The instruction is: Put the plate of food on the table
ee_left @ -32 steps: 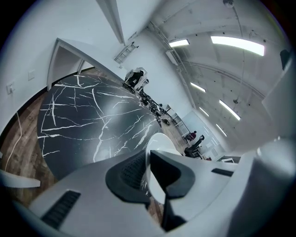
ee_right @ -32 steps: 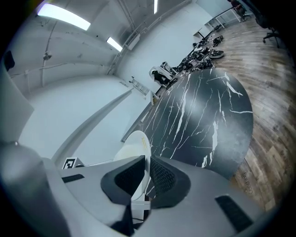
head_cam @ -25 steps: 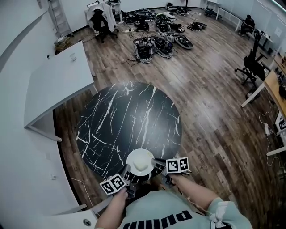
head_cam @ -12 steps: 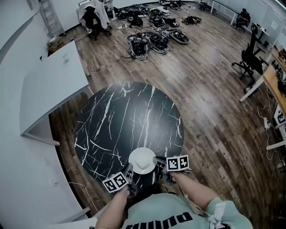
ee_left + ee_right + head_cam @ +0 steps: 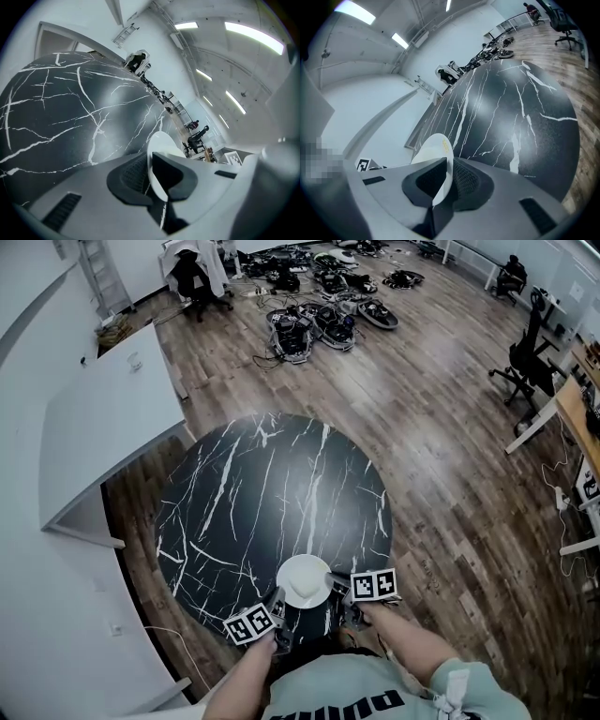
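A white plate point(image 5: 303, 580) with pale food on it hangs over the near edge of the round black marble table point(image 5: 262, 493). My left gripper point(image 5: 276, 607) is shut on the plate's near-left rim, and the rim point(image 5: 157, 173) shows edge-on between its dark pads. My right gripper point(image 5: 334, 584) is shut on the right rim, where the plate point(image 5: 437, 161) stands between its pads. Whether the plate touches the tabletop is not clear from these views.
A white counter point(image 5: 103, 418) stands to the left of the table. On the wooden floor beyond lie a heap of cables and gear point(image 5: 309, 320). Office chairs point(image 5: 525, 371) stand at the right. The far part of the tabletop is bare.
The plate and both grippers have moved slightly forward over the table's near edge. Both grips are unchanged.
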`<state>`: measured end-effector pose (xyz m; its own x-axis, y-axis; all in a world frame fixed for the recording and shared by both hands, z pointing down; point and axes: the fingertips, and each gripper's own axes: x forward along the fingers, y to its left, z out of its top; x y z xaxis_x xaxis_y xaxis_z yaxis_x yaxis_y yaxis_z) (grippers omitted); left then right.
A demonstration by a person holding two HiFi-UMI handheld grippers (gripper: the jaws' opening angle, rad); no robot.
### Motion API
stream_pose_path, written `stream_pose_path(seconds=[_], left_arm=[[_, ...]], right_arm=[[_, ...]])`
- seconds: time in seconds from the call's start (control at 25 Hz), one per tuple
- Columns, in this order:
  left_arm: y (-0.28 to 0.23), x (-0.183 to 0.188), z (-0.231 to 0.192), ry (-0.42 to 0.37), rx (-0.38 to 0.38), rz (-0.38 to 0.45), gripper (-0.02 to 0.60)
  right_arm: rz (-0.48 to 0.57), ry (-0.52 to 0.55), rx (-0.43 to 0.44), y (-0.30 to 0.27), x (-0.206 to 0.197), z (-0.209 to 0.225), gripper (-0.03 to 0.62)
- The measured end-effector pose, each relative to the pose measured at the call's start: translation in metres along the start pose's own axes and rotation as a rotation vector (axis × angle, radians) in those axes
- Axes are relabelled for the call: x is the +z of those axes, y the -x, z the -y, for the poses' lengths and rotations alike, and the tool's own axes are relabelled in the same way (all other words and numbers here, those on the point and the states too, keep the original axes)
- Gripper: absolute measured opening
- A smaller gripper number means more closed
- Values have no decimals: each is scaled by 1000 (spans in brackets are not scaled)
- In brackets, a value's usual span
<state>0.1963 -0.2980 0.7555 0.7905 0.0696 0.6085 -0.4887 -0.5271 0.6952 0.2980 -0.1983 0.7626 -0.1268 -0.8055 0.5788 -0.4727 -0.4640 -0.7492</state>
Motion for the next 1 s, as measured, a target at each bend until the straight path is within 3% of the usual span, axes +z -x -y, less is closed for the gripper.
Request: stream_pose_path(seconds=[0.52, 1.0], left_arm=[[-13, -11, -15, -54, 48, -45, 43], [-26, -21, -22, -174, 111, -90, 44]], right_arm=[[-24, 46, -53, -11, -2, 12, 40], [-47, 119, -127, -20, -4, 24, 40]])
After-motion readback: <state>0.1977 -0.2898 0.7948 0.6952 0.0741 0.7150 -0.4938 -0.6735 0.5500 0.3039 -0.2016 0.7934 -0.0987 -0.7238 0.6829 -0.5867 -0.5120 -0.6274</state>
